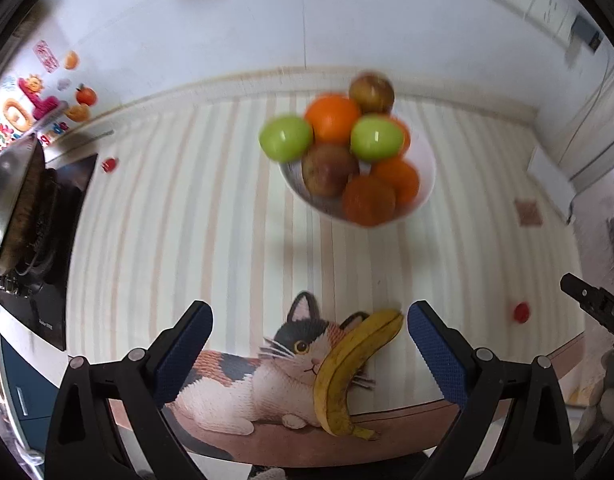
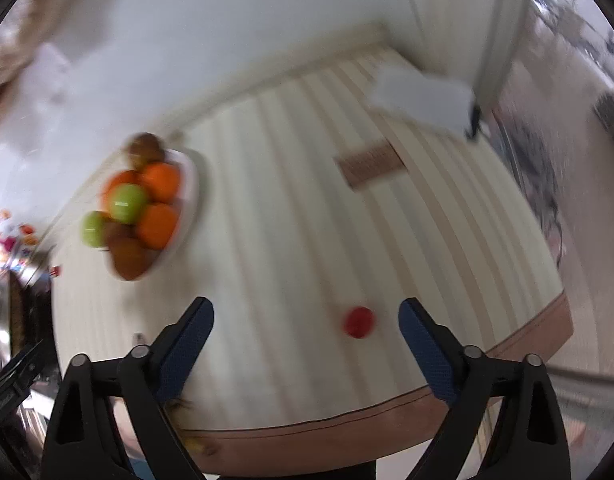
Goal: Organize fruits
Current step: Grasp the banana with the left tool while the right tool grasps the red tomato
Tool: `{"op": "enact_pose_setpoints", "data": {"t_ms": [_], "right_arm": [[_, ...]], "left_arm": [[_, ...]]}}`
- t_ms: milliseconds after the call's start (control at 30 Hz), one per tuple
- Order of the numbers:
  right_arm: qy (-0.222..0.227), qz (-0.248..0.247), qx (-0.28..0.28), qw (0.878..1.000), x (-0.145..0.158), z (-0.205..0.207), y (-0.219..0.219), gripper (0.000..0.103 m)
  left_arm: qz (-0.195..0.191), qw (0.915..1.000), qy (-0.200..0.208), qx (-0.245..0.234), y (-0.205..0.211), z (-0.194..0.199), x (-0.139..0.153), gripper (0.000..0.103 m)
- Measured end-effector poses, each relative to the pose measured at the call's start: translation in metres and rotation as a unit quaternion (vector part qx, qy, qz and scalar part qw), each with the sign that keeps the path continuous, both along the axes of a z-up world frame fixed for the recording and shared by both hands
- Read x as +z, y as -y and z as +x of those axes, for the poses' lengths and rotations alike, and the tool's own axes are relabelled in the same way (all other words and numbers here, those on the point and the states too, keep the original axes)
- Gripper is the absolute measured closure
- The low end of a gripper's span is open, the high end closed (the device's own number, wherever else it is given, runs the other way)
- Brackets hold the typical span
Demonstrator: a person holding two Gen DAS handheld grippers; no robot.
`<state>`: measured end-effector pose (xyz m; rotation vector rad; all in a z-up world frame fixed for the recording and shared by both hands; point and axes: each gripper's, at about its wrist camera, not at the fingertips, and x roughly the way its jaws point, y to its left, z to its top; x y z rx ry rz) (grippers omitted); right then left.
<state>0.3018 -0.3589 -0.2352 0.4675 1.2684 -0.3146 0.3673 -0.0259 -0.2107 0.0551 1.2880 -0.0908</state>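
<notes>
The left gripper [image 1: 307, 344] is held with jaws open over a banana [image 1: 353, 368] lying on the striped surface [image 1: 187, 220] (a white bowl [image 1: 425, 176] of apples and oranges stands farther back), while the right gripper [image 2: 305, 338] is spread wide around a small red fruit [image 2: 359, 321].

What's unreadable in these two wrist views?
- Small red fruit, right wrist view: motion blur, type unclear.
- Bowl, left wrist view: fruit piled in it covers its inside; blurred.
- Banana, right wrist view: only a yellow tip shows past the left finger.
- Right gripper, left wrist view: cut off by the frame edge.
</notes>
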Motion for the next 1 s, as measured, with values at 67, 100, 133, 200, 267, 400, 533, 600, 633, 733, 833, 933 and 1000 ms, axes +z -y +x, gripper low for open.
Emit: {"op": "enact_pose_setpoints", "data": {"t_ms": [67,100,133,200,267,400,533,600,633,733,833,933,1000], "right_arm": [[-0.021,0.017,-0.014,1.0,-0.026,-0.003,0.011,0.029],[-0.031,0.025,-0.02,0.999,-0.039,-0.005,0.016,0.031],[-0.037,0.032,-0.025,0.998,-0.05,-0.007,0.019,0.034],[-0.047,0.039,-0.033,0.998,-0.067,-0.008,0.022,0.036],[-0.052,0.041,-0.034,0.997,-0.078,-0.008,0.023,0.038],[-0.058,0.036,-0.029,0.997,-0.094,-0.004,0.021,0.05],[-0.057,0.014,-0.014,0.998,-0.097,0.003,0.013,0.063],[-0.057,0.002,-0.007,0.998,-0.097,0.006,0.011,0.068],[-0.057,-0.001,-0.003,0.998,-0.097,0.007,0.009,0.073],[-0.055,-0.008,0.008,0.998,-0.096,0.011,0.004,0.073],[-0.049,-0.007,0.019,0.999,-0.092,0.012,-0.002,0.073],[-0.038,-0.002,0.037,0.999,-0.084,0.018,-0.015,0.073],[-0.028,0.012,0.054,0.998,-0.077,0.027,-0.029,0.073]], "left_arm": [[0.008,0.9997,-0.021,-0.01,0.005,-0.001,-0.02,0.003],[0.014,0.9993,-0.031,-0.014,0.008,-0.001,-0.029,0.003],[0.019,0.9987,-0.044,-0.019,0.01,-0.002,-0.039,0.003],[0.019,0.9966,-0.075,-0.028,0.013,-0.004,-0.059,0.003],[0.015,0.9935,-0.107,-0.036,0.014,-0.009,-0.077,0.003],[0.008,0.9865,-0.156,-0.051,0.018,-0.018,-0.108,0.003],[0.008,0.9809,-0.183,-0.067,0.025,-0.022,-0.13,0.022],[0.006,0.9794,-0.19,-0.068,0.026,-0.023,-0.137,0.054],[-0.007,0.9783,-0.196,-0.067,0.027,-0.024,-0.138,0.062],[0.003,0.9805,-0.182,-0.074,0.032,-0.028,-0.133,0.064],[-0.002,0.9811,-0.181,-0.068,0.029,-0.026,-0.13,0.064],[-0.005,0.9829,-0.176,-0.053,0.018,-0.021,-0.126,0.064],[-0.008,0.9845,-0.172,-0.034,0.005,-0.012,-0.124,0.064]]}}
